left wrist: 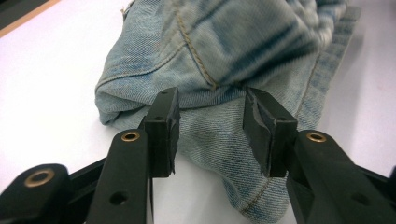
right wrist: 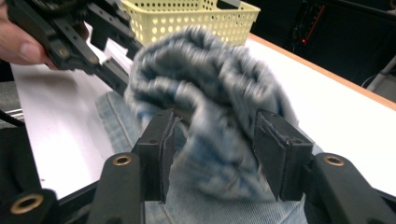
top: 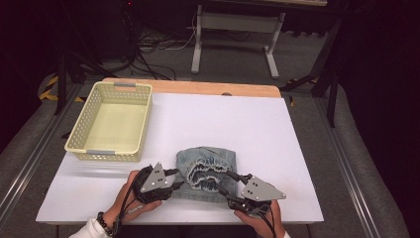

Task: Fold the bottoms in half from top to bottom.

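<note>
Here we see the folded denim garment [top: 208, 171] lying on the white worktop [top: 257, 129] near its front edge, between our left tongs [left wrist: 210, 126] and right tongs [right wrist: 215, 149], both spread around its cloth without pinching.

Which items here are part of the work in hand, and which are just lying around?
In the job:
denim garment, bunched on the white table
left gripper at its edge, jaws apart
right gripper around a raised fold

Lying about:
yellow basket, empty
metal stand on the floor behind
</note>
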